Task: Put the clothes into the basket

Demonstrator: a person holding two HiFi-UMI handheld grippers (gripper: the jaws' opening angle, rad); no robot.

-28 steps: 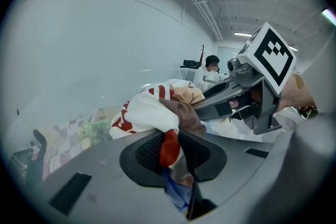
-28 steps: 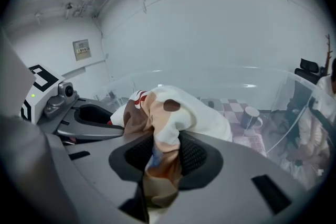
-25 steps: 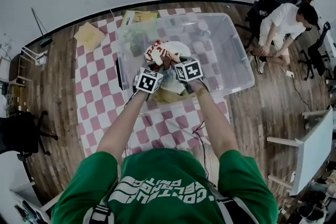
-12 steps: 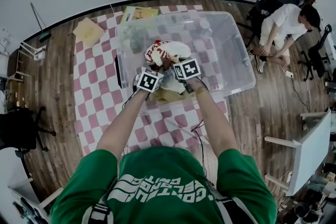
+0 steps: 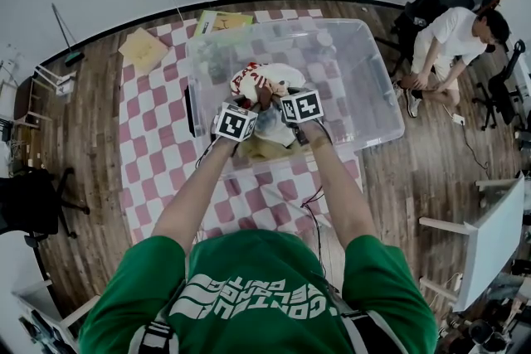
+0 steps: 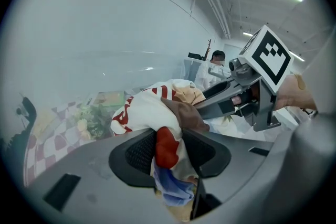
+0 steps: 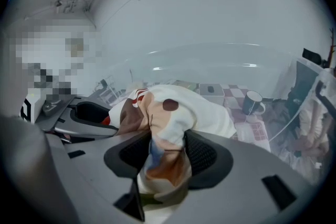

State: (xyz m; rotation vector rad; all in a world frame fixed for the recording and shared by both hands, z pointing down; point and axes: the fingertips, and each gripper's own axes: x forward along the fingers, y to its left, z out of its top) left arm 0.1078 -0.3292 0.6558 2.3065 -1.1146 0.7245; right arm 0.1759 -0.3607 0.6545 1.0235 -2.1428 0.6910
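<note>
A white garment (image 5: 267,80) with red, brown and blue print hangs bunched between my two grippers, above the inside of the clear plastic basket (image 5: 383,99). My left gripper (image 5: 251,101) has a fold of the garment (image 6: 142,110) between its pads (image 6: 137,150); the jaws have just been opening and the cloth still fills the gap. The right gripper (image 5: 280,94) holds another fold (image 7: 178,107) the same way, its jaws also just opening, cloth still touching both pads (image 7: 202,152). The two grippers sit close together, tips nearly meeting.
The basket stands on a red-and-white checkered mat (image 5: 149,145) on a wood floor. Yellowish cloth (image 5: 265,150) lies in the basket under the grippers. A dark mug (image 7: 253,103) stands beyond its wall. A seated person (image 5: 448,37) is at the far right; a white table (image 5: 498,236) nearer.
The garment and both grippers have shifted slightly farther over the basket. The bunch of cloth looks a little looser and more spread at the top.
</note>
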